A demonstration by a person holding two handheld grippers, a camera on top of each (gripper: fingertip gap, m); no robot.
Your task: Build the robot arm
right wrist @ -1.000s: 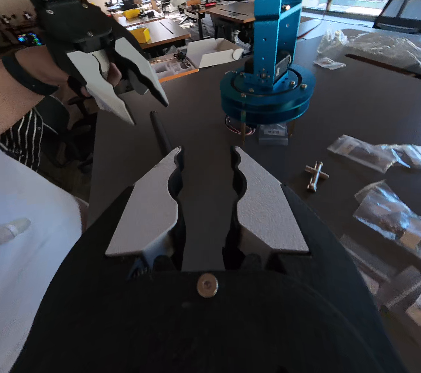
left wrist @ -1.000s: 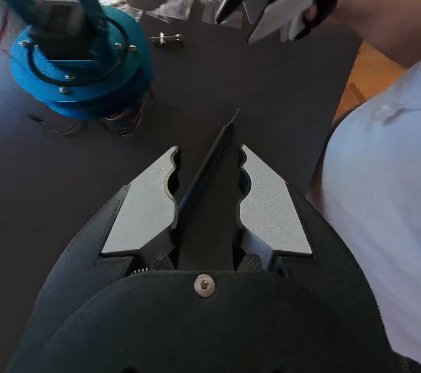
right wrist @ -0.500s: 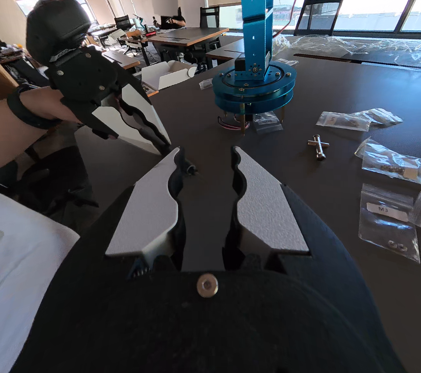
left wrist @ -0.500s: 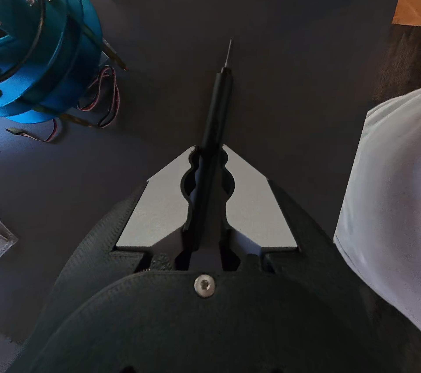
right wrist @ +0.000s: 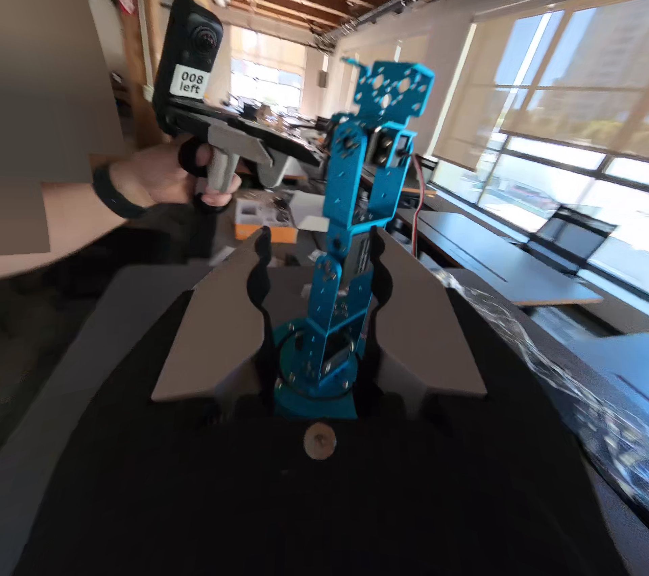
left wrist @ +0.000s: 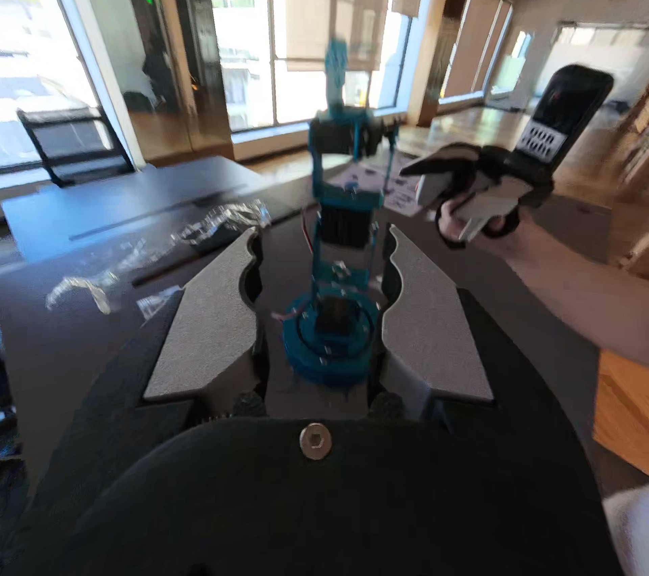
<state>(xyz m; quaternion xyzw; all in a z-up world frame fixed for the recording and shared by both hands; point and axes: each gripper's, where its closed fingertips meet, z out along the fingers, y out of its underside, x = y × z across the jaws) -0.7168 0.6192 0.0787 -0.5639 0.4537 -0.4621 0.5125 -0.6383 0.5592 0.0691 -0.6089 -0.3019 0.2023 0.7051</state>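
A blue metal robot-arm kit (left wrist: pixel 330 341) stands upright on a round blue base on the dark table (left wrist: pixel 87 348). In the left wrist view it shows through the gap of my left gripper (left wrist: pixel 323 230), which is open, empty and raised above the table. My right gripper (right wrist: pixel 321 230) is also open and empty, and the blue arm (right wrist: pixel 351 207) stands just beyond its fingers. Neither gripper touches the arm. The right gripper (left wrist: pixel 421 176) shows at the right of the left wrist view, held in a hand. The left gripper (right wrist: pixel 302 169) shows at the left of the right wrist view. No screwdriver is in view.
Clear plastic bags (left wrist: pixel 217 225) lie on the table behind and left of the arm, and more (right wrist: pixel 526 330) lie along its right side. An orange and white box (right wrist: pixel 260 218) sits on a desk beyond. Other desks, chairs and windows fill the room. My right tips are roughly 15 cm from the blue metal robot-arm kit (left wrist: pixel 330 341).
Both grippers have lifted off the table and tilted up to face the blue arm. The left gripper, shut on a black screwdriver half a second ago, is now open and empty.
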